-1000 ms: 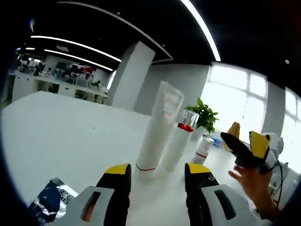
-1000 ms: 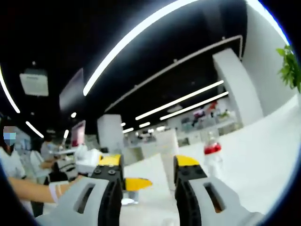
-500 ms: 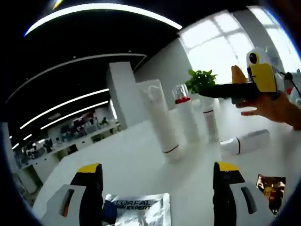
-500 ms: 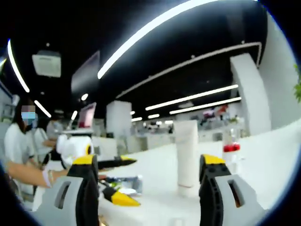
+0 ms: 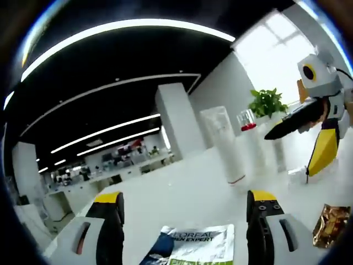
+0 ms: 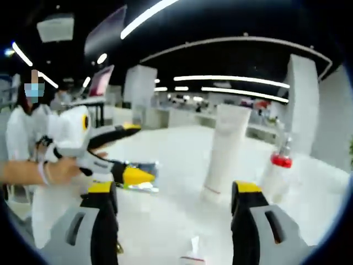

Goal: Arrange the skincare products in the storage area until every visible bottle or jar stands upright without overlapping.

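White and bare over most of its top, the table (image 5: 182,193) sits in an open office with long ceiling light strips, a square pillar and desks far behind.

From the left gripper view, the left gripper (image 5: 185,218) has its yellow-tipped fingers (image 5: 109,212) spread wide apart with nothing between them. Just beyond them, near the bottom of the view, a flat silver and white sachet (image 5: 198,245) lies on the table. Farther off a tall white tube (image 5: 223,146) stands upright on its cap, and to its right stands a bottle with a red band (image 5: 249,138) under a clear top; a green plant (image 5: 267,102) rises behind them by the bright window. A crumpled gold wrapper (image 5: 330,232) lies at the near right. The right gripper (image 5: 306,143) enters from the right, its two fingers well apart and holding nothing.

From the right gripper view, the right gripper (image 6: 172,221) likewise has its fingers (image 6: 103,212) wide apart and empty. The white tube (image 6: 226,154) stands upright beyond them, with the red-banded bottle (image 6: 278,171) upright to its right, apart from it. The left gripper (image 6: 124,152) comes in from the left, held in a hand (image 6: 58,171), its fingers apart above the silver sachet (image 6: 140,179). A small white object (image 6: 193,251) at the bottom edge is too blurred to identify. A person in white (image 6: 22,132) stands at the far left.
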The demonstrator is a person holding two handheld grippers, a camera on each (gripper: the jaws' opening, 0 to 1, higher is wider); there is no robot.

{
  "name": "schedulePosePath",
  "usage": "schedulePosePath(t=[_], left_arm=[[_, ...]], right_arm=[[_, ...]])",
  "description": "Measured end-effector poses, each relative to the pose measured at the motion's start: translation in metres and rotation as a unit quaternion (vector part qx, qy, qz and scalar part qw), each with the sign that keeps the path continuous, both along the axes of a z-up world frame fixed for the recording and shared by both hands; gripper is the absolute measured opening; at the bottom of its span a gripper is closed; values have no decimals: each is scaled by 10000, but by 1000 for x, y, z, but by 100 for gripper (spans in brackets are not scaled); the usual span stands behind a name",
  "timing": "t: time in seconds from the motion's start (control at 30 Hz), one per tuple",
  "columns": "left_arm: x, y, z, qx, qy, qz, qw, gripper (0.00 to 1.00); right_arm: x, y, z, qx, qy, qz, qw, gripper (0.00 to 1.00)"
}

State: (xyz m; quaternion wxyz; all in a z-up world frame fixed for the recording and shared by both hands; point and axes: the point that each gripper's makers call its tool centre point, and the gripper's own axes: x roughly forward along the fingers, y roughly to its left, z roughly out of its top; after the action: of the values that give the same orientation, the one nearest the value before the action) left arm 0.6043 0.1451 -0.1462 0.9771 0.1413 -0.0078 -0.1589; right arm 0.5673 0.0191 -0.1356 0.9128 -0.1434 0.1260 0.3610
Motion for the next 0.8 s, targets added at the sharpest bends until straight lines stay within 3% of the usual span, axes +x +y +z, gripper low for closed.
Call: schedulePosePath(t=[0.1, 0.2, 0.27, 0.37, 0.43, 0.5, 0.57, 0.63, 0.67, 0.73, 0.77, 0.8], left_arm=[[-2, -6, 1, 257, -119, -61, 9996, 94], [-4, -11, 4, 245, -163, -158, 9994, 94], [-5, -14, 4, 149, -113, -236, 9995, 94], [-5, -13, 2, 103, -46, -241, 9996, 93], [-6, -11, 3, 58, -28, -229, 9997, 92], [-7, -11, 3, -53, 19, -259, 9996, 92], [-8, -11, 3, -152, 59, -280, 9995, 92], [-8, -11, 2, -185, 72, -275, 9994, 92], [-8, -10, 2, -193, 78, -263, 9994, 91], [-8, -10, 1, -261, 113, -269, 9992, 90], [-8, -10, 1, -319, 133, -278, 9990, 90], [-9, -10, 1, -368, 151, -288, 9988, 90]], right_arm=[[1, -8, -17, -658, 441, -183, 9967, 78], [5, -19, -24, -1292, 430, -482, 9895, 64], [7, -25, -29, -1556, 531, -596, 9846, 62], [7, -37, -47, -1930, 1140, -915, 9702, 65], [4, -43, -57, -2033, 1592, -1144, 9593, 59], [4, -48, -65, -2100, 1851, -1249, 9519, 56], [6, -48, -72, -2038, 1933, -1287, 9511, 55], [2, -49, -83, -1982, 2233, -1379, 9444, 50], [5, -45, -79, -1663, 2211, -1377, 9511, 47], [6, -49, -82, -1817, 2310, -1455, 9447, 39], [7, -46, -80, -1723, 2292, -1459, 9468, 36], [7, -48, -82, -1829, 2313, -1505, 9436, 27]])
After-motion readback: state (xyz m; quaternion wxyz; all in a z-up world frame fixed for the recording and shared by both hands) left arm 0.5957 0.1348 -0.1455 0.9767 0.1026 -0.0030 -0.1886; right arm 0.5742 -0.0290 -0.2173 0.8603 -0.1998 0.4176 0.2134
